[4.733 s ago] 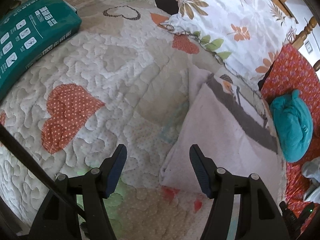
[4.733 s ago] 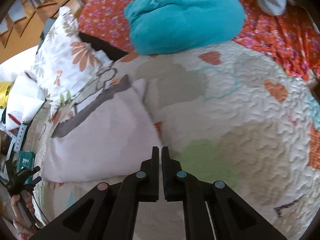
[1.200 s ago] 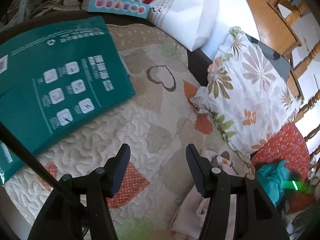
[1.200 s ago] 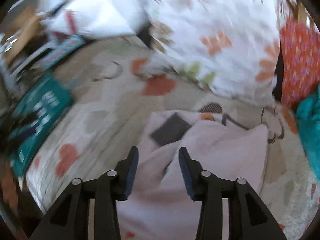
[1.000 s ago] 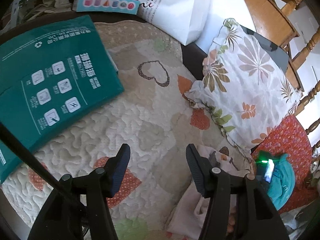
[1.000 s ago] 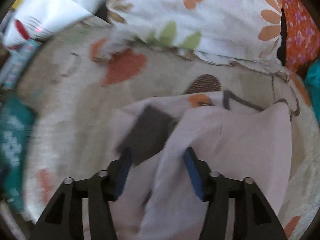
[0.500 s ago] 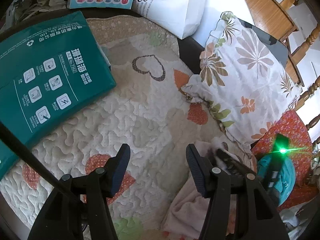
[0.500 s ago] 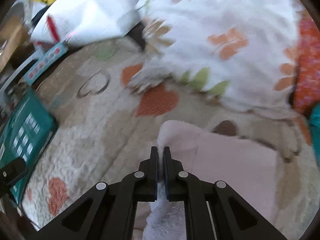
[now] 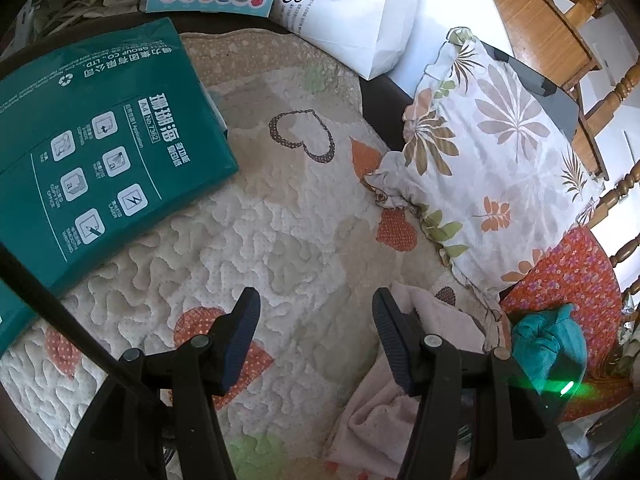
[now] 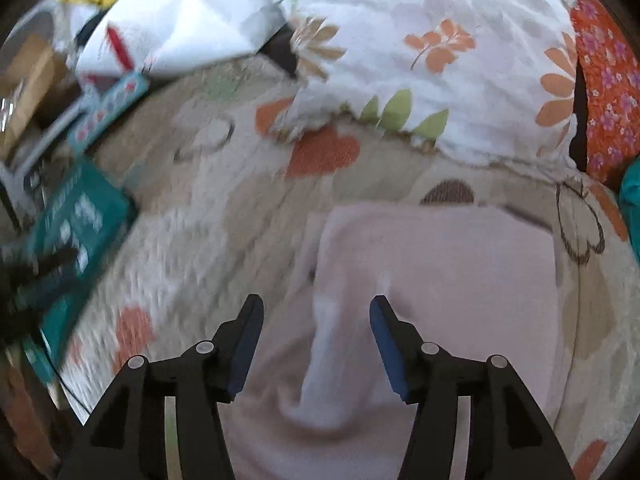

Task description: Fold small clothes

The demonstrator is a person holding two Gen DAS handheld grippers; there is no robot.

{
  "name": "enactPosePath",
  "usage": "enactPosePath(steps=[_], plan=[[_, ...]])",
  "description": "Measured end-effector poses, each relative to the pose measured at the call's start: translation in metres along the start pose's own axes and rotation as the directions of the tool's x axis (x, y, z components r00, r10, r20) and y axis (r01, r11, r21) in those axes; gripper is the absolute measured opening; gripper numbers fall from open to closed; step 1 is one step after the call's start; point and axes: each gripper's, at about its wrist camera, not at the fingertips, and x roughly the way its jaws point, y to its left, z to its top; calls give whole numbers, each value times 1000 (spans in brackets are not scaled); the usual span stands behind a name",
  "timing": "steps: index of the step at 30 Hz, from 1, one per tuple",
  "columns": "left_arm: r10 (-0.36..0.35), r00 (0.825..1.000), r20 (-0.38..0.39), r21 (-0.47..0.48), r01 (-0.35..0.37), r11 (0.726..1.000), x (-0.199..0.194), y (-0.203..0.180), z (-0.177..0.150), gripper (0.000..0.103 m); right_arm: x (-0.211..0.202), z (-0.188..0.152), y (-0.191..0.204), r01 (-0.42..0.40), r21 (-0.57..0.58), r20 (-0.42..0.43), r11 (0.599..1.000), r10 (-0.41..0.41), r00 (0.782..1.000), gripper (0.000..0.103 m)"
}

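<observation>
The pale pink garment [image 10: 436, 280] lies on the quilt [image 9: 248, 232], just below the floral pillow [image 9: 492, 160], with one layer laid over another and a raised ridge running down toward you. Your right gripper [image 10: 316, 328] hangs above that ridge with its fingers spread and nothing between them. Your left gripper [image 9: 316, 332] is also spread wide and holding nothing, over bare quilt, with the garment's edge just beside its right finger.

Watch the ridge: it looks like bunched cloth, so if you press or fold again without flattening it, the crease will probably set crooked and the stack will sit lumpy. Close on it from above and you may pinch both layers and pull the fold open. The right view is blurred, so I cannot tell how square the far edge lies.

I count one pink garment, one teal cloth bundle [image 9: 548, 344] beyond it on the red flowered cover [image 9: 568, 280], one pillow, one green paper pack [image 9: 92, 160], one white bag [image 9: 352, 12].
</observation>
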Motion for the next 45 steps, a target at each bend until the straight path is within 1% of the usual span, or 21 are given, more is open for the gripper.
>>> enactPosePath(steps=[1,2,3,5,8,11,12,14,15,18,21,24,27,28,29,32,34,39,42,44,45], plan=[[-1,1000,-2,0,1,1000,0,0,-1,57,4,-6,4,42,-27,-11,999,-42,999,59],[-1,1000,-6,2,1,1000,1,0,-1,57,8,-13,8,84,-59,-19,995,-86,996,38],[-2,1000,-10,4,2,1000,2,-1,-2,57,12,-20,11,126,-88,-21,988,-128,992,10],[-4,1000,-14,8,4,1000,1,-1,-3,57,8,-23,8,95,-77,3,992,-95,995,10],[-4,1000,-8,6,4,1000,0,0,-2,57,-8,-13,0,-37,-28,47,999,38,998,10],[-1,1000,-8,-1,1,1000,0,2,-2,57,-5,-1,-5,-176,26,41,984,174,984,11],[-1,1000,-11,-1,1,1000,0,2,-3,57,0,1,-7,-170,45,23,984,169,985,13],[-3,1000,-17,1,4,1000,0,3,-3,57,-3,0,-8,-98,64,50,993,95,994,16],[-4,1000,-15,1,4,1000,-1,3,-3,57,-11,-5,-6,-84,59,75,995,80,994,23],[1,1000,-7,-6,-1,1000,-3,5,-2,57,-30,-27,17,-88,-69,101,994,95,990,30],[-5,1000,-11,-27,5,1000,-2,9,-1,57,-32,-58,46,-98,-222,63,970,114,991,39],[-4,1000,-17,-17,4,1000,-1,8,-2,57,-16,-80,63,-39,-309,41,950,54,998,49],[6,1000,-17,-4,-6,1000,-1,7,-4,57,0,-91,71,63,-361,78,930,-37,996,48],[9,1000,-17,-2,-9,1000,-1,7,-5,57,4,-91,72,88,-369,84,925,-61,995,43],[11,1000,-16,-1,-11,1000,-1,8,-5,57,7,-88,71,86,-355,73,931,-64,995,17],[12,1000,-12,0,-12,1000,-2,9,-4,57,-1,-79,59,-21,-268,29,963,30,999,9],[13,1000,-10,2,-13,1000,-3,9,-4,57,-16,-84,59,-59,-268,30,962,70,997,9],[9,1000,-15,-1,-9,1000,-2,9,-5,57,-34,-108,69,-85,-336,13,938,95,995,10],[12,1000,-21,2,-12,1000,-1,9,-7,57,-34,-119,68,-101,-339,-8,935,104,995,24],[13,1000,-28,5,-13,1000,-1,8,-9,57,-43,-119,63,-147,-320,-23,936,148,989,32],[13,1000,-28,7,-13,1000,-1,8,-9,57,-51,-115,58,-186,-296,-23,937,187,982,32]])
